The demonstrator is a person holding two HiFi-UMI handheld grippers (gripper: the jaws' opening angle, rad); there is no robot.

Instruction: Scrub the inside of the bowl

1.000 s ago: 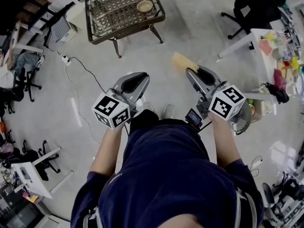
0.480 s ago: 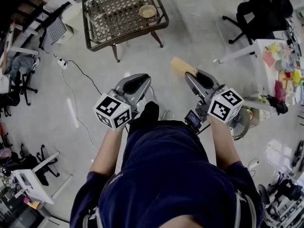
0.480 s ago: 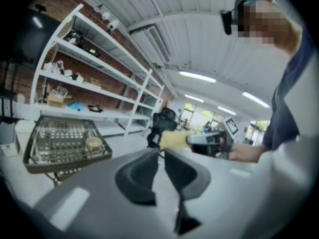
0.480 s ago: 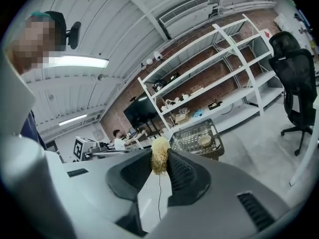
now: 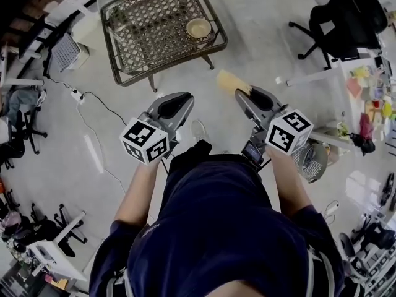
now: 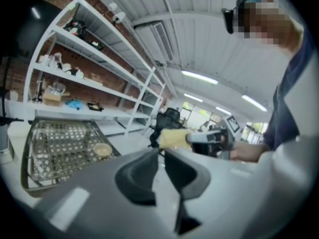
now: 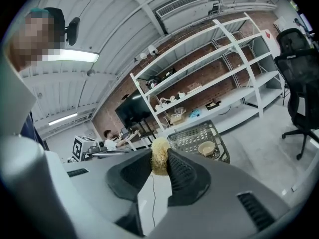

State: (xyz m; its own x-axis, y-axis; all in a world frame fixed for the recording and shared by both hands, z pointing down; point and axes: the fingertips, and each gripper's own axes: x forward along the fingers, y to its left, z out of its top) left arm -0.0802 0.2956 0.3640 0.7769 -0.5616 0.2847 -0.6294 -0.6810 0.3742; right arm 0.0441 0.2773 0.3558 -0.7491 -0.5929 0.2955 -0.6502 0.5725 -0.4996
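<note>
A small tan bowl [image 5: 198, 27] stands on the metal lattice table [image 5: 154, 23], far ahead of both grippers. My right gripper [image 5: 242, 91] is shut on a yellow sponge [image 5: 229, 81], which sticks out past its tips. In the right gripper view the sponge [image 7: 160, 153] is pinched between the jaws, with the bowl [image 7: 206, 148] and table [image 7: 192, 136] beyond. My left gripper [image 5: 182, 98] is held level beside it. In the left gripper view its jaws [image 6: 160, 152] stand nearly together with nothing between them. The bowl [image 6: 102, 150] lies off to the left there.
A black office chair [image 5: 346, 14] and a cluttered white desk [image 5: 365, 79] stand at the right, with a fan [image 5: 312, 156] near my right arm. A power strip and cable [image 5: 77, 94] lie on the floor at the left. Shelves line the far wall [image 7: 209, 59].
The table and bowl have come lower in the head view and appear closer. Both grippers keep the same pose, and the sponge stays in the right one.
</note>
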